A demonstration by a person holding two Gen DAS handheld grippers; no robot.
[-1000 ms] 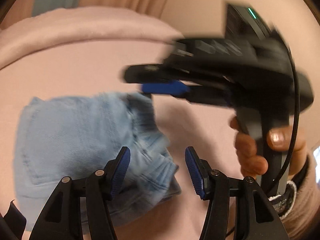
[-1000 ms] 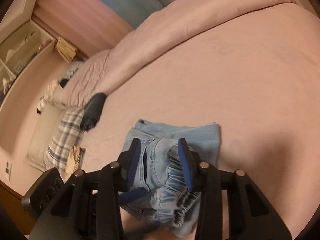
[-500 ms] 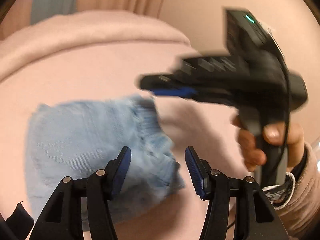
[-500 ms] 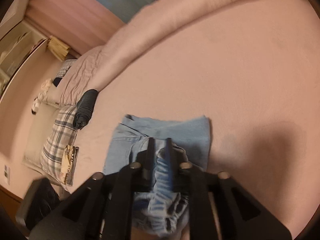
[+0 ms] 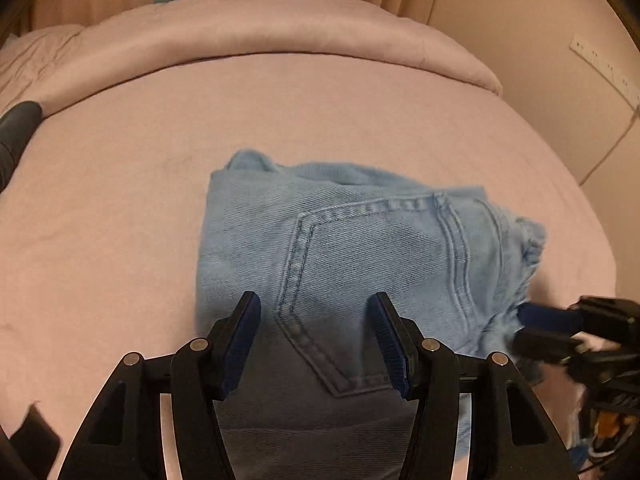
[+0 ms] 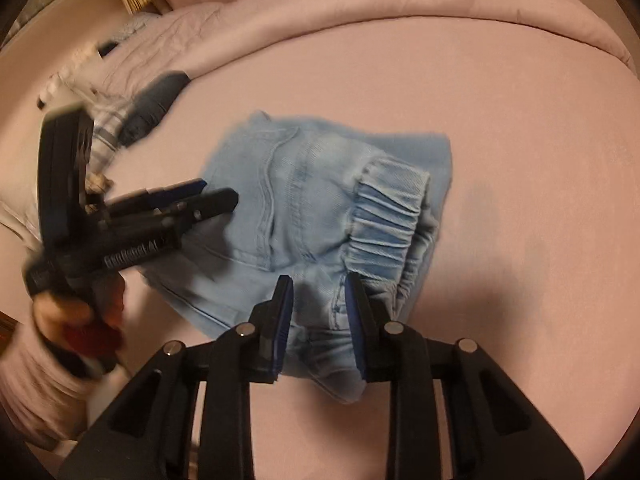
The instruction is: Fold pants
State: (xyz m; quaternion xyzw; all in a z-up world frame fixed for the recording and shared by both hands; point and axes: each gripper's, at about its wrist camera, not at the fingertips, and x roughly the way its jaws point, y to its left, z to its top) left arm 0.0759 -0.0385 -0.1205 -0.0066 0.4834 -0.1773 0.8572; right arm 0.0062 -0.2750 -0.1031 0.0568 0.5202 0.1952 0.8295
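between the left tongs (image 5: 316, 332) lie folded pants (image 5: 360, 240).

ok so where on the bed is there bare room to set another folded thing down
Bare sheet lies right of the folded jeans and between them and the rolled duvet. The pillow side is crowded, near the left gripper.

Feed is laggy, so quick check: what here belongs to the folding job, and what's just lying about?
Job:
folded light-blue jeans
left tongs, open
right tongs, open
pink bed sheet

Lying about:
dark rolled garment
plaid pillow
rolled-back pink duvet
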